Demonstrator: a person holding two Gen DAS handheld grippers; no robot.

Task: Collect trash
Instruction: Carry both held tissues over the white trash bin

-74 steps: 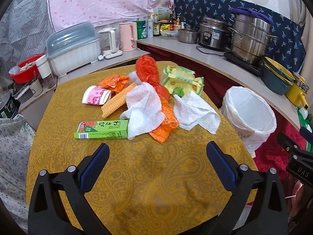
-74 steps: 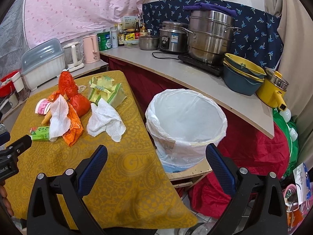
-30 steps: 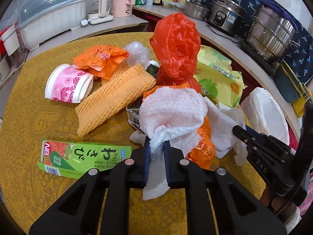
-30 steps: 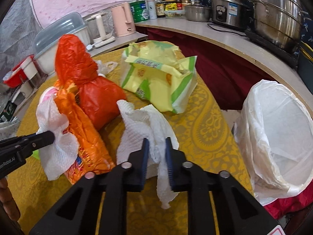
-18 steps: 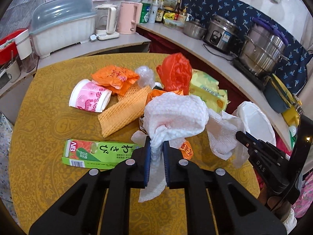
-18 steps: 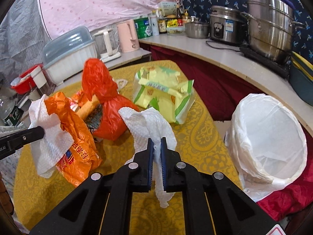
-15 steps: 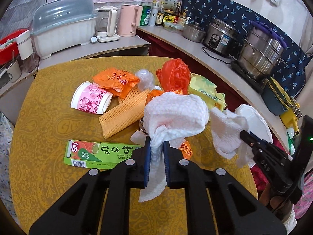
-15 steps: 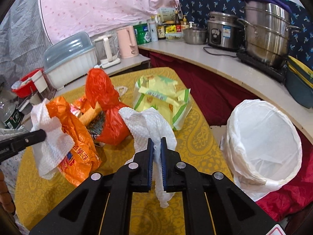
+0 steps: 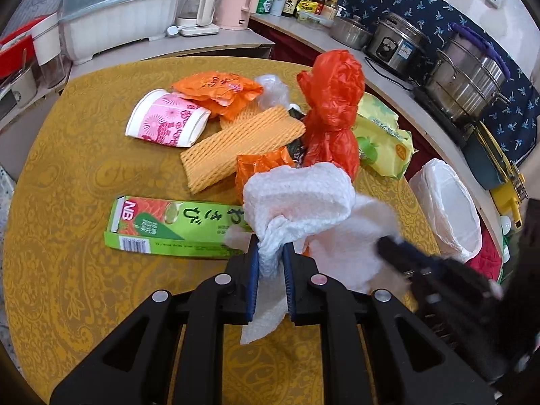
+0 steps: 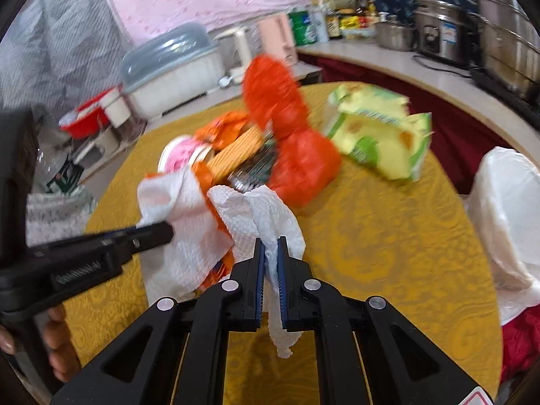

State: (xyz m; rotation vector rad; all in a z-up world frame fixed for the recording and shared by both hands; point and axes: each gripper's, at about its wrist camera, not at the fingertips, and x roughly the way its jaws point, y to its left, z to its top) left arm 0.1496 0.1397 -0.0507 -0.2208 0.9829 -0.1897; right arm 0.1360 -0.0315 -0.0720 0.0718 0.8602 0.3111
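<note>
Both views are bright and evenly lit, with soft shadows only under the trash on the yellow table (image 9: 67,175). Fisheye distortion bends the edges and leaves dark corners. The left wrist view is sharp, except for the smeared right tool (image 9: 388,246). The right wrist view is motion-blurred throughout, especially the red bag (image 10: 290,141); its own tool stays crisp.

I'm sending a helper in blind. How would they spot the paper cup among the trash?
On the round yellow table, look at the far-left edge of the trash pile. The paper cup lies on its side beside an orange wrapper; it alone is white with pink flowers.
</note>
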